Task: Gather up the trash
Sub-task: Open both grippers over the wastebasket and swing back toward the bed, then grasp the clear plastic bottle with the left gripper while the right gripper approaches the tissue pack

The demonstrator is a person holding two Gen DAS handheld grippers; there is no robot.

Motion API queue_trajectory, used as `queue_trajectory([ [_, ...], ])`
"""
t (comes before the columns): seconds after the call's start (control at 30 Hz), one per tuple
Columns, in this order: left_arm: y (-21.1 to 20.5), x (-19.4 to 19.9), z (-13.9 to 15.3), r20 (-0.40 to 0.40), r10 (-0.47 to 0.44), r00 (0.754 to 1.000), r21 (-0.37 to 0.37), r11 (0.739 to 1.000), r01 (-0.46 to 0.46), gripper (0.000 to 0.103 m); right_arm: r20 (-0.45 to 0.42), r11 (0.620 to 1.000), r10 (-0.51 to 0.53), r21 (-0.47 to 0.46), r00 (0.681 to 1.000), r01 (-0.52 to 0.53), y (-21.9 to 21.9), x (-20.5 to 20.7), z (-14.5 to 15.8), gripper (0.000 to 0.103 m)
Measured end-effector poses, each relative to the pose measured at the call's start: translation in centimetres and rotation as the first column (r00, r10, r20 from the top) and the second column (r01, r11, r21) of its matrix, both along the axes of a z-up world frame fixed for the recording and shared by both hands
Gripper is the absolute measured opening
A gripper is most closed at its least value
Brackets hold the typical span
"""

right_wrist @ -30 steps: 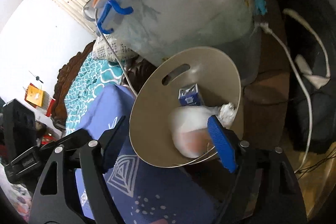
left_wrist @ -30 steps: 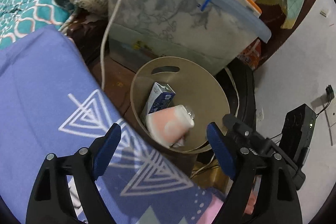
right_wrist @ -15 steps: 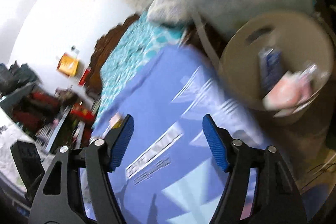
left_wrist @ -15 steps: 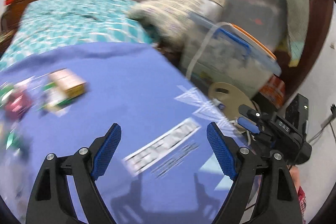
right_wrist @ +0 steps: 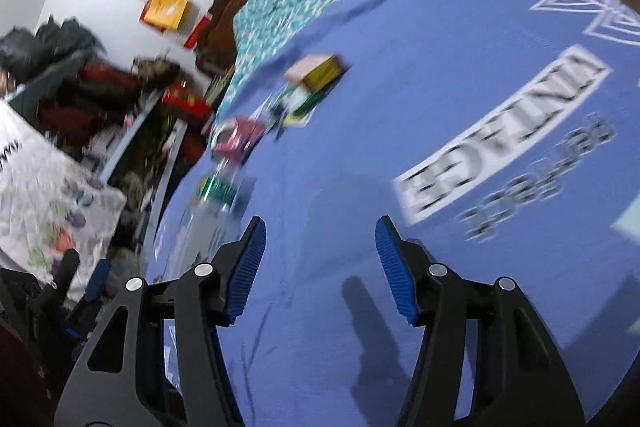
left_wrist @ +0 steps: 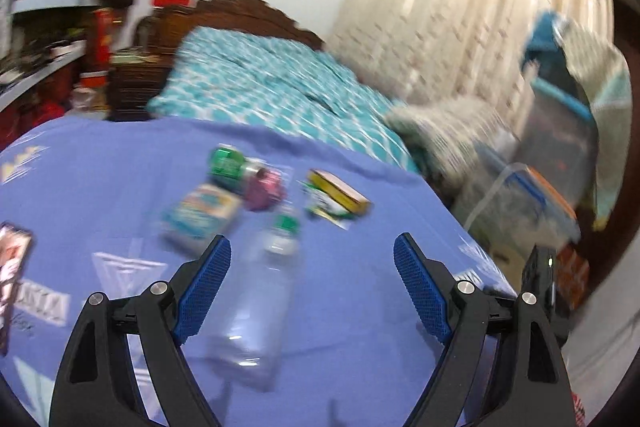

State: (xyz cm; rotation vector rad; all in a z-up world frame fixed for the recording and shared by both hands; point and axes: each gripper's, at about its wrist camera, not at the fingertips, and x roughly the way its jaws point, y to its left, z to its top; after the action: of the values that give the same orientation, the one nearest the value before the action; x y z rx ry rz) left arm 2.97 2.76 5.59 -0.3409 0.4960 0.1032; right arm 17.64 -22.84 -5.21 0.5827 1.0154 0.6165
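Trash lies on a blue printed bedsheet [left_wrist: 360,307]. In the left wrist view a clear plastic bottle [left_wrist: 256,307] with a green cap rests just ahead of my left gripper [left_wrist: 312,271], near its left finger. My left gripper stands open and holds nothing. Beyond the bottle lie a teal packet [left_wrist: 200,215], a green-labelled can [left_wrist: 228,163], a pink wrapper [left_wrist: 264,187] and a yellow-edged carton [left_wrist: 336,195]. My right gripper [right_wrist: 320,259] hovers over bare sheet; its jaws are closing with nothing between them. The carton [right_wrist: 316,71], pink wrapper [right_wrist: 236,139] and green item [right_wrist: 218,189] lie further off to its left.
A phone [left_wrist: 12,267] lies at the sheet's left edge. A teal patterned quilt [left_wrist: 260,91] and wooden headboard [left_wrist: 248,15] are beyond. Plastic storage boxes [left_wrist: 524,211] stand past the bed's right side. Cluttered shelves [right_wrist: 100,95] line the far wall.
Both grippers have swung away from the tan bin with its carton and pink cup, across to the trash on the blue sheet. The right gripper's jaws have narrowed.
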Motion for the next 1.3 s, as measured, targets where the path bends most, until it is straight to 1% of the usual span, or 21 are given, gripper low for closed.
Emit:
queue_trajectory([
  [0.07,2.6,-2.0,0.1,0.022,0.063,0.998,-0.019,0.998,-0.063,0.08,0.004,1.0,0.013,-0.013,1.0,-0.013,1.7,0.0,0.3,0.061],
  [0.17,5.2,-4.2,-0.2,0.036,0.142,0.989,-0.042,0.989,-0.14,0.08,0.0,0.999,0.023,-0.025,1.0,-0.023,3.3,0.1,0.5,0.063],
  [0.3,9.5,-7.6,-0.7,0.033,0.269,0.963,-0.095,0.96,-0.265,0.08,-0.016,0.999,0.032,-0.035,0.999,-0.033,3.6,0.5,0.3,0.064],
  [0.37,11.5,-9.5,-0.8,0.035,0.343,0.939,-0.104,0.936,-0.338,0.08,-0.016,0.998,0.044,-0.038,0.999,-0.044,4.6,0.4,0.1,0.064],
  [0.4,12.5,-10.7,-0.9,0.037,0.388,0.921,-0.104,0.918,-0.382,0.08,-0.014,0.998,0.05,-0.039,0.999,-0.05,5.0,0.1,0.0,0.064],
  [0.47,14.6,-13.4,-1.2,0.035,0.483,0.875,-0.094,0.873,-0.479,0.08,-0.01,0.997,0.068,-0.038,0.998,-0.069,5.9,-0.1,0.0,0.064],
  [0.5,15.3,-14.3,-1.3,0.031,0.511,0.859,-0.088,0.857,-0.507,0.08,-0.008,0.996,0.078,-0.039,0.997,-0.078,6.3,-0.2,0.0,0.064],
  [0.53,16.2,-15.4,-1.5,0.019,0.548,0.836,-0.078,0.835,-0.545,0.08,-0.006,0.995,0.087,-0.042,0.996,-0.087,6.9,-0.2,-0.1,0.064],
  [0.6,17.3,-16.8,-2.0,-0.007,0.594,0.805,-0.06,0.803,-0.593,0.08,-0.006,0.993,0.103,-0.05,0.995,-0.103,7.7,-0.4,-0.4,0.064],
  [0.63,17.7,-17.2,-2.4,-0.029,0.607,0.794,-0.052,0.792,-0.608,0.08,0.006,0.993,0.104,-0.055,0.995,-0.103,8.0,-0.5,-0.4,0.064],
  [0.67,17.8,-17.4,-2.8,-0.046,0.612,0.79,-0.05,0.788,-0.613,0.08,0.013,0.992,0.107,-0.065,0.994,-0.106,8.2,-0.5,-0.4,0.064],
  [0.7,17.9,-17.4,-3.2,-0.067,0.61,0.79,-0.053,0.788,-0.613,0.08,0.019,0.991,0.111,-0.073,0.994,-0.11,8.4,-0.5,-0.3,0.064],
  [0.73,17.8,-17.3,-3.6,-0.083,0.6,0.796,-0.057,0.794,-0.605,0.08,0.021,0.991,0.114,-0.078,0.993,-0.112,8.5,-0.4,-0.4,0.064],
  [0.8,17.1,-16.5,-3.9,-0.096,0.567,0.818,-0.056,0.817,-0.573,0.08,0.021,0.991,0.116,-0.076,0.993,-0.114,8.2,-0.2,-0.3,0.064],
  [0.9,15.4,-14.2,-3.7,-0.08,0.462,0.883,-0.039,0.884,-0.466,0.08,0.017,0.993,0.105,-0.059,0.994,-0.103,7.4,-0.1,-0.3,0.063],
  [0.97,14.1,-12.5,-3.5,-0.078,0.382,0.921,-0.032,0.922,-0.385,0.08,0.021,0.994,0.094,-0.054,0.995,-0.092,6.8,-0.1,-0.2,0.062],
  [1.03,12.1,-9.8,-3.5,-0.099,0.24,0.966,-0.035,0.969,-0.245,0.08,0.026,0.995,0.085,-0.053,0.996,-0.084,6.2,0.0,-0.2,0.062],
  [1.07,11.1,-8.2,-3.7,-0.118,0.17,0.978,-0.043,0.984,-0.176,0.08,0.024,0.996,0.079,-0.051,0.997,-0.078,5.9,0.0,-0.3,0.062],
  [1.17,8.5,-4.2,-4.0,-0.16,0.036,0.986,-0.052,0.998,-0.045,0.081,0.02,0.997,0.068,-0.026,0.997,-0.068,5.3,-0.1,-0.4,0.061],
  [1.27,5.8,-0.8,-4.6,-0.184,-0.029,0.983,-0.018,0.999,0.027,0.091,0.022,0.997,0.074,-0.025,0.997,-0.073,4.9,-0.2,-0.4,0.061],
  [1.3,4.9,0.5,-4.8,-0.199,-0.052,0.979,-0.005,0.999,0.052,0.091,0.022,0.997,0.077,-0.029,0.997,-0.076,4.8,-0.1,-0.4,0.061],
])
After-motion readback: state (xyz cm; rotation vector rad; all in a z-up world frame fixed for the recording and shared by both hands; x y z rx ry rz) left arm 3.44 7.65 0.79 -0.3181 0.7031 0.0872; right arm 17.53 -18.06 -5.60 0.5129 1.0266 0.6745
